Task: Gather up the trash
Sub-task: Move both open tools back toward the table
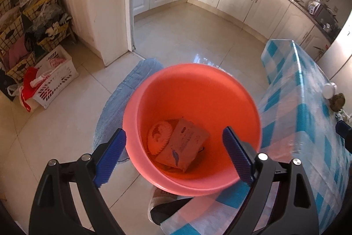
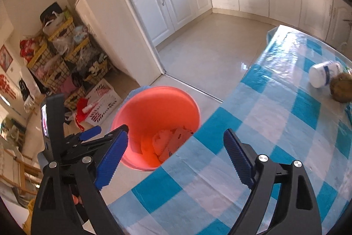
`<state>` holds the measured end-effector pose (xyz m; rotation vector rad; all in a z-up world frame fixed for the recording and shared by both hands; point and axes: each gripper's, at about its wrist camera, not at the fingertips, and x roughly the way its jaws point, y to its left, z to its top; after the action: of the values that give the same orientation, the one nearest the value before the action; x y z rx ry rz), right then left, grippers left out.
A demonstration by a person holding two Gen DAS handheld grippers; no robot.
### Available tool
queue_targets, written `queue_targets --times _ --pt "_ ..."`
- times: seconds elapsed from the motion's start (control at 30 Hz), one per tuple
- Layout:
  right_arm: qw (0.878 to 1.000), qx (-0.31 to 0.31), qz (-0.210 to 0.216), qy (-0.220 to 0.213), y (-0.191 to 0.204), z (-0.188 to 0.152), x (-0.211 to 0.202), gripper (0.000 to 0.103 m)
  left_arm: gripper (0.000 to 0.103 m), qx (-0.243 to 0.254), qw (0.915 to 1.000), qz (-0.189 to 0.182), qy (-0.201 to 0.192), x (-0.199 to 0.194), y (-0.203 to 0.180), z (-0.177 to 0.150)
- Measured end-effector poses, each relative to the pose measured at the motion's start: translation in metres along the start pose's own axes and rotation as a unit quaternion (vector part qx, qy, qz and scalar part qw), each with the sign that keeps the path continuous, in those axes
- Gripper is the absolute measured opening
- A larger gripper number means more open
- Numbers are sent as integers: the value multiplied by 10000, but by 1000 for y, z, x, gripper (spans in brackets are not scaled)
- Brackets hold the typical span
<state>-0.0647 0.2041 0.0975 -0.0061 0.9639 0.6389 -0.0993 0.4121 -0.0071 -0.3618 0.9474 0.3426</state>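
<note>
Both grippers, left (image 1: pixel 173 155) and right (image 2: pixel 176 158), hang released and empty. Remaining trash, a white bottle (image 2: pixel 325 76) and perhaps a brown husk (image 2: pixel 342 90), lies far right on the tabletop (image 2: pixel 253 125), nearer the right gripper; bucket (image 1: pixel 191 90) below.

Table edge (image 2: pixel 193 138) is hiding near-right part of orange bin (image 2: pixel 154 107) in right wrist view; trash inside only partly showing. Brown round obj (image 2: pixel 342 90) is getting cut by right edge, type unclear. Print on packet (image 1: pixel 187 142) in bin too small to read.
</note>
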Motion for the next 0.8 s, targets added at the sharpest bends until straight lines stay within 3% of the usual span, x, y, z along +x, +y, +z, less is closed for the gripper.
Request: queue_targets --times 0.47,0.8 --pt "9961 735 -34 -494 -66 -13 -67 88 90 608 9969 -339 -370 -50 -51 -4" --pt "9874 1234 -541 -824 -149 -32 -118 88 90 1170 9889 -753 -529 -75 -117 -7"
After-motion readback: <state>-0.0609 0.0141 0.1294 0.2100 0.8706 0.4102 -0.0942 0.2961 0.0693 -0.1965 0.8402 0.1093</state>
